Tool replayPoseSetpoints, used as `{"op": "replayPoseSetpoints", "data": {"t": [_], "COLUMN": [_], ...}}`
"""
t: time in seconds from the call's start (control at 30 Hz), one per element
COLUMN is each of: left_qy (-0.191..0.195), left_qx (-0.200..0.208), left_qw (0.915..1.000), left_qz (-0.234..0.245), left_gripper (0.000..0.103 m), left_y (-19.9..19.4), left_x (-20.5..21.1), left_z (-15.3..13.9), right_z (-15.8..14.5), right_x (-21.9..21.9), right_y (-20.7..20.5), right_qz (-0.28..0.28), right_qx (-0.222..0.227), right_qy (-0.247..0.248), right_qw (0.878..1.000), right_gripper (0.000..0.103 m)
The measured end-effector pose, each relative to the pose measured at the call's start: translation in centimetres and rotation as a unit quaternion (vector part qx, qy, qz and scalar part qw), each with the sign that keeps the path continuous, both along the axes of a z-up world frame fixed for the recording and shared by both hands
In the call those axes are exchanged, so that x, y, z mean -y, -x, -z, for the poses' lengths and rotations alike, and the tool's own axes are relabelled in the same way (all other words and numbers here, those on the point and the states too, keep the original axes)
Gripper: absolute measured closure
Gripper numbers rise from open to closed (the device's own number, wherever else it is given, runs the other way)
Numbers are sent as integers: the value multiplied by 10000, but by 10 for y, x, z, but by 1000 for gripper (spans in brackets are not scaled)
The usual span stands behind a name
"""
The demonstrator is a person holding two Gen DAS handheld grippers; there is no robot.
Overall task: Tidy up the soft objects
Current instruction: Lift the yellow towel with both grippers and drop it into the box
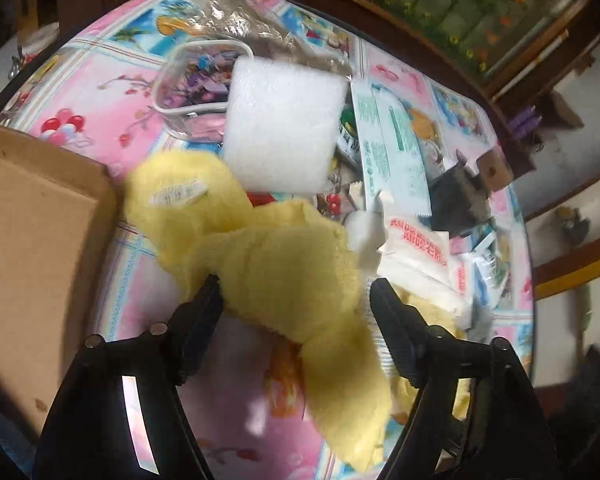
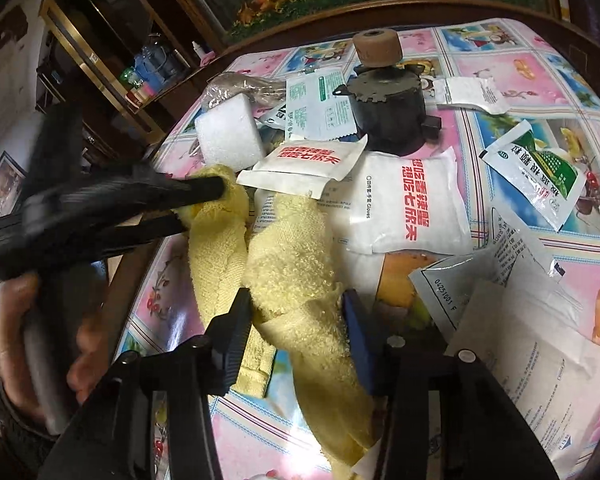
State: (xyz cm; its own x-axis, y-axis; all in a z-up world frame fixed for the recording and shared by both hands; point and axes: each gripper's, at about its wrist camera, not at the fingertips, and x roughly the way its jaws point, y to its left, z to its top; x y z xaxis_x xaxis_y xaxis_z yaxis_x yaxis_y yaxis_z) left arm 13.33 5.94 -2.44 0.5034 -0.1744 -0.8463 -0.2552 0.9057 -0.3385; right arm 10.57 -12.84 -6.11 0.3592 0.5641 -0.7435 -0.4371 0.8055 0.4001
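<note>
Yellow towel (image 2: 296, 264) is pinched by the right claw (image 2: 296, 336); the left claw (image 1: 296, 300) straddles it, spread.

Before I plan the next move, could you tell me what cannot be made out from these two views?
- Cardboard box, left wrist view: inside unseen, cut by the left edge.
- Yellow towel, right wrist view: lower end runs under the right gripper and off the bottom edge; grip unclear.
- Left gripper, right wrist view: motion-blurred.
- Clear pouch, left wrist view: partly hidden by the white foam block.
</note>
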Motion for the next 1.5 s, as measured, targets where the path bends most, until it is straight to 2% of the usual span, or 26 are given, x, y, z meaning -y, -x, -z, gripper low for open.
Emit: {"op": "replayPoseSetpoints", "data": {"t": [0.03,0.13,0.2,0.27,0.4,0.47,0.6,0.67,0.8,0.97,1.1,1.2,1.27,1.33,1.37,1.5], "left_qy": [-195,-104,132,451,1274,1599,1711,1877,1672,921,210,125,101,47,75,260], "left_qx": [19,36,91,365,1011,1224,1470,1663,2001,2279,2181,1934,1729,1341,1233,868], "left_qw": [9998,9992,9981,9956,9803,9721,9673,9601,9576,9653,9742,9806,9847,9910,9923,9959], "left_qz": [78,375,590,732,1119,1199,1156,1234,1222,883,535,301,172,38,62,25], "left_gripper": [48,57,58,58,58,58,58,58,57,57,57,57,57,57,57,57], "left_y": [3,21,41,66,110,128,150,163,186,213,197,165,145,124,117,94], "left_x": [5,11,11,7,-3,-8,-20,-28,-51,-102,-139,-166,-180,-194,-197,-208], "left_z": [0,4,4,0,-9,-13,-29,-42,-84,-129,-128,-102,-81,-55,-46,-7], "right_z": [-1,-7,-12,-14,-20,-18,-16,-17,-20,-68,-86,-82,-69,-55,-43,-10], "right_x": [0,5,11,14,13,13,10,2,-14,-52,-118,-175,-211,-232,-243,-251], "right_y": [0,1,2,1,4,5,9,16,32,51,49,43,33,26,20,7], "right_qz": [-16,-52,-102,-193,-323,-284,-557,-901,-929,-1141,-1499,-1699,-1704,-1624,-1535,-1271], "right_qx": [-3,43,-1,-76,32,11,-65,-83,34,368,336,344,220,218,204,33], "right_qy": [-16,-197,-510,-743,-944,-815,-1109,-1184,-1091,-1547,-1570,-1326,-1148,-867,-635,-345], "right_qw": [10000,9998,9986,9970,9950,9963,9923,9888,9897,9807,9756,9759,9784,9827,9859,9913], "right_gripper": [60,60,60,60,60,60,60,60,60,60,59,59,59,59,59,58]}}
